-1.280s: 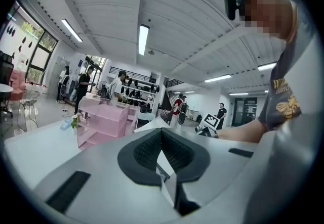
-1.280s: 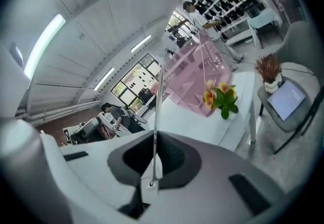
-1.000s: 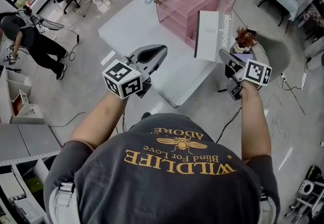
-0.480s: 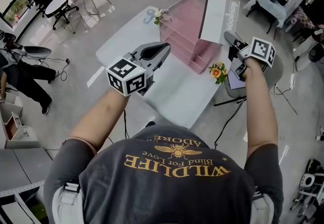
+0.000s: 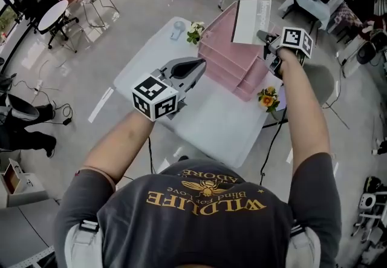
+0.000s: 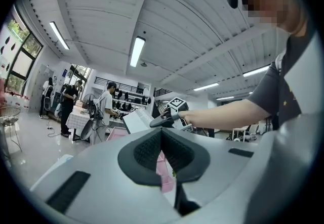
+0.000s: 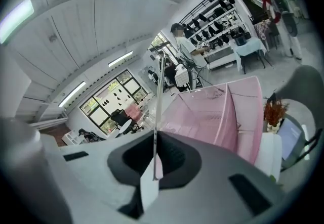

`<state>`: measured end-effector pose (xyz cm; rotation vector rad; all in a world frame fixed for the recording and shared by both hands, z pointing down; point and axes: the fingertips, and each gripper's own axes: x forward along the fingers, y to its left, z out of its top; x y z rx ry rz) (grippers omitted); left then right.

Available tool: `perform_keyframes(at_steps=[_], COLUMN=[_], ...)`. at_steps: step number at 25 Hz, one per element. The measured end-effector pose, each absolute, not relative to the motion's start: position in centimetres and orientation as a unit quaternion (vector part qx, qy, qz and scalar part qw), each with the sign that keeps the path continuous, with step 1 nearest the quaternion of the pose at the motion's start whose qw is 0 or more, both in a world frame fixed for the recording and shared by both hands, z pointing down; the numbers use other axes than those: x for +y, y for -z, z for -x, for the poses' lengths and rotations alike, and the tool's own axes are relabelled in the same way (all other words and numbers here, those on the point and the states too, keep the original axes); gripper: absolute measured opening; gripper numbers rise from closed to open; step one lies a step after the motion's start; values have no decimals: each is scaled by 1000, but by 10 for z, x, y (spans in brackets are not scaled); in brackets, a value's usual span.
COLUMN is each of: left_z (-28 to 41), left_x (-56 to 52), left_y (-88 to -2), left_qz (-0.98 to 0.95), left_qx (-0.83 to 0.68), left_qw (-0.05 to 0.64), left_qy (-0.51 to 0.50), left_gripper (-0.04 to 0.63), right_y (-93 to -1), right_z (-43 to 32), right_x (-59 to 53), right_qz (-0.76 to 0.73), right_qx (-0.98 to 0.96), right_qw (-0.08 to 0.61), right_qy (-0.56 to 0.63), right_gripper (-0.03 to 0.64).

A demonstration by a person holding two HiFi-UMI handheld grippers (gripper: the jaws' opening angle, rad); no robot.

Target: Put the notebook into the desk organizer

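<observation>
Notebook place: the notebook [image 5: 249, 20] is in the air over the far right top of the desk organizer [image 5: 233, 58], outside its tiers.
Notebook facing: in the head view its pale cover faces the person, with a printed strip down its right edge.
Notebook long axis: it runs away from the right gripper's fingers. The right gripper view shows it edge-on as a thin line rising from between them.
Notebook tilt: the left gripper view shows it as a slanted sheet above the pink tiers. I cannot tell the exact lean.
Right gripper: the right gripper [image 5: 264, 37] grips the notebook at its lower right corner, fingers [image 7: 136, 157] pressed narrow on the thin edge.
Left gripper: the left gripper [image 5: 196, 67] hangs over the surface [image 5: 211, 121], near the organizer's front left. Its fingers [image 6: 144, 149] are closed together with nothing between them.
Organizer: pink and see-through, it stands on the far right part of the surface, with stepped tiers opening toward the person.
Organizer contents: I can make out nothing inside the tiers.
Beside the organizer: a small flower sprig [image 5: 195, 32] stands at its far left corner. Orange flowers [image 5: 267, 98] stand by its near right corner, at the surface's edge.
Far corner: a small pale blue thing [image 5: 177, 29] lies just left of the sprig. It is too small to identify.
</observation>
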<state>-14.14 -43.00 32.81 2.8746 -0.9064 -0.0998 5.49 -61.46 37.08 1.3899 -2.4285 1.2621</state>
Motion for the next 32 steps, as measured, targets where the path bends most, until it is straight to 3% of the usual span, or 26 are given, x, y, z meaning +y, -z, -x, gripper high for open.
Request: perform_keyframes(at_steps=[11, 22, 32], left_z=[181, 186, 194], left_x=[-456, -473, -481], left_y=[-348, -360, -352], left_qz=[-957, -960, -963], left_qx=[-283, -269, -262], left_qw=[64, 73, 66], left_qy=[22, 12, 18], left_gripper=[0, 0, 0], right_y=[-425, -455, -460], right_z=[-39, -57, -61], right_x=[-678, -690, -681], right_qz=[-523, -576, -573], right_qx=[-730, -676, -641], right_qw=[119, 316, 372], right_qy=[-424, -334, -349], right_gripper=[9, 22, 29])
